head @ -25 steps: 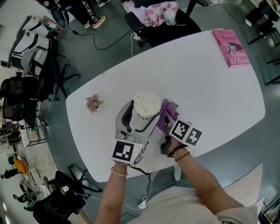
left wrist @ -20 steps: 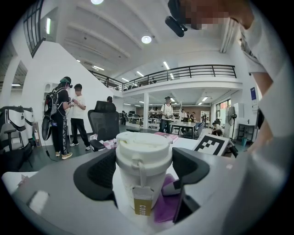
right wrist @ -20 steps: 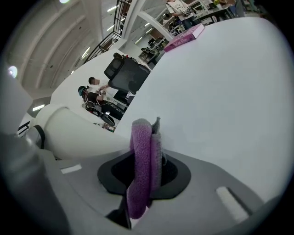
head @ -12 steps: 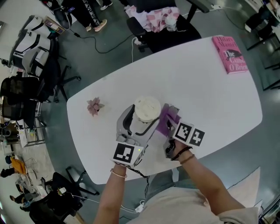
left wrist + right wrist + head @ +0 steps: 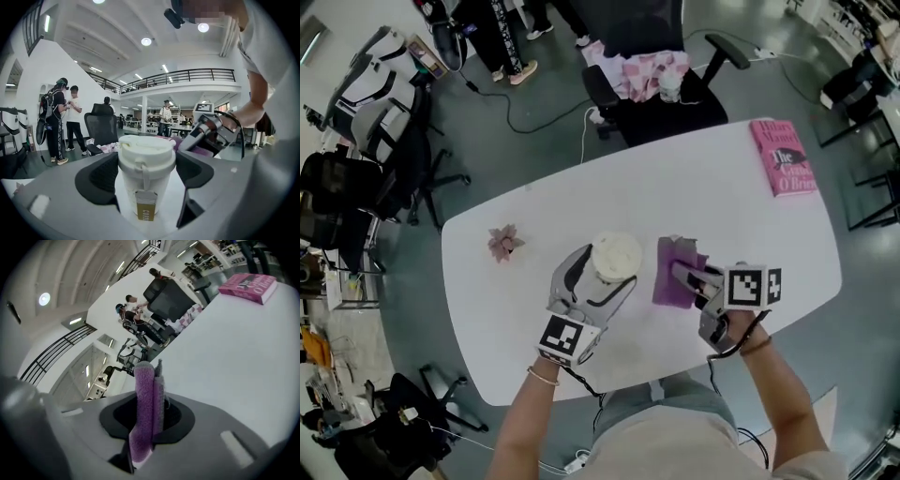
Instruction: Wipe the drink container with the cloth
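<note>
The drink container, a white cup with a lid, stands upright on the desk, close to the near edge and a little left of the middle. My left tool is clenched on it. In the left gripper view the two dark pads sit against the cup's sides just under the lid, and a small paper tag hangs down the cup's near face. Just right of the cup, and apart from it, is the purple cloth, which my right tool is grasping. The right gripper view shows a folded strip of the cloth pinched between the closed jaws and standing up past them. In the head view the rest of the cloth spreads flat over the desk top, though I cannot tell whether it rests on the surface or hangs just above it. Well to the left of the cup lies a small pink flower-shaped ornament. A pink book lies at the far right corner of the desk. Beyond the far edge stands a black office chair with a pink chequered fabric draped on its seat.
</note>
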Action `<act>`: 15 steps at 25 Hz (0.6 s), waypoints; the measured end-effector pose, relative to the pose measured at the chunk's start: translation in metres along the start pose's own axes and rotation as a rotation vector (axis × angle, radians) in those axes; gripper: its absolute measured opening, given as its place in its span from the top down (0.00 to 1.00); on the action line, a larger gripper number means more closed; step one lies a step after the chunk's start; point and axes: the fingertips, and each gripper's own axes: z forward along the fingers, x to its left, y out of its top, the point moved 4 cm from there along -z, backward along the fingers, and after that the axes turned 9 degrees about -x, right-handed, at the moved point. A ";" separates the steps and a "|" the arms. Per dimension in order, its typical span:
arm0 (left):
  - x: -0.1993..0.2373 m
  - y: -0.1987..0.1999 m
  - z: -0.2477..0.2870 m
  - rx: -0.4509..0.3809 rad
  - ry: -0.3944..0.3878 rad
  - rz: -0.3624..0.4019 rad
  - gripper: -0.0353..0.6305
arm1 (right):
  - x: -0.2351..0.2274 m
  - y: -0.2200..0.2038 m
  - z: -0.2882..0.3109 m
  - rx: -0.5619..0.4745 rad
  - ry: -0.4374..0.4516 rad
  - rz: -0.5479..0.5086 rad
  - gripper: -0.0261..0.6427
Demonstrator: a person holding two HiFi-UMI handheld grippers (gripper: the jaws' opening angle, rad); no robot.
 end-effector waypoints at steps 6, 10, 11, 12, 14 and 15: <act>0.001 -0.001 -0.002 -0.009 -0.046 0.008 0.37 | 0.028 0.025 -0.002 0.113 0.174 -0.017 0.86; 0.000 0.001 -0.002 -0.007 -0.054 -0.019 0.37 | 0.030 0.035 -0.003 0.154 0.164 0.049 0.86; 0.001 0.001 -0.002 -0.009 -0.057 -0.020 0.37 | 0.031 0.039 -0.001 0.163 0.173 0.036 0.86; 0.001 0.002 -0.001 -0.012 -0.062 -0.019 0.37 | 0.032 0.044 0.001 0.172 0.188 0.005 0.86; 0.002 0.002 -0.001 -0.019 -0.072 -0.009 0.37 | 0.032 0.049 0.006 0.192 0.203 -0.024 0.86; 0.002 0.002 -0.001 -0.023 -0.075 -0.003 0.37 | 0.032 0.050 0.009 0.203 0.207 -0.022 0.86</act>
